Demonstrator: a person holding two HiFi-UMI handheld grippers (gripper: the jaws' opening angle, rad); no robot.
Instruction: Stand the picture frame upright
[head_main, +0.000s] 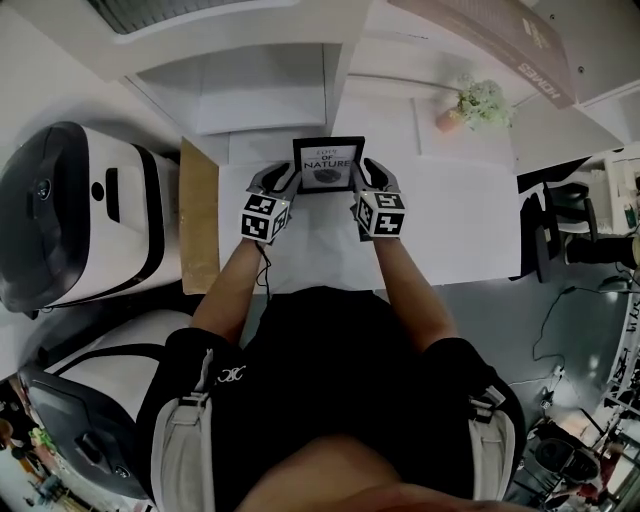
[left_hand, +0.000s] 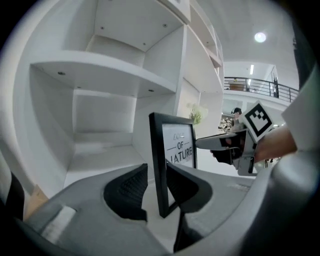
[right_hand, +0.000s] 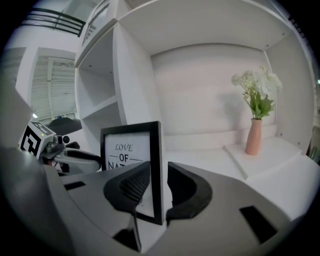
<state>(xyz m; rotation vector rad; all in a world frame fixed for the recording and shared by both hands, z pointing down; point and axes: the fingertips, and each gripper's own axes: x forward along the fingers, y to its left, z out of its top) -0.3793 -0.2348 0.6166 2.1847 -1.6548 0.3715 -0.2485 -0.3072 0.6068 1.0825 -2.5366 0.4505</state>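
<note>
A black picture frame (head_main: 328, 165) with a "LOVE OF NATURE" print stands upright on the white table (head_main: 450, 220), facing me. My left gripper (head_main: 288, 180) straddles its left edge and my right gripper (head_main: 366, 180) its right edge. In the left gripper view the frame (left_hand: 177, 145) stands between the jaws of the left gripper (left_hand: 157, 185), with a thin gap at the left pad. In the right gripper view the frame (right_hand: 127, 150) likewise sits between the jaws of the right gripper (right_hand: 159, 187), with a slit of light at the right pad. Neither pair presses on it.
A pink vase of white flowers (head_main: 470, 105) (right_hand: 255, 135) stands at the back right. White shelf compartments (left_hand: 105, 115) rise behind the frame. A brown board (head_main: 198, 215) lies at the table's left edge beside white machines (head_main: 70, 215). A dark chair (head_main: 560, 225) is at the right.
</note>
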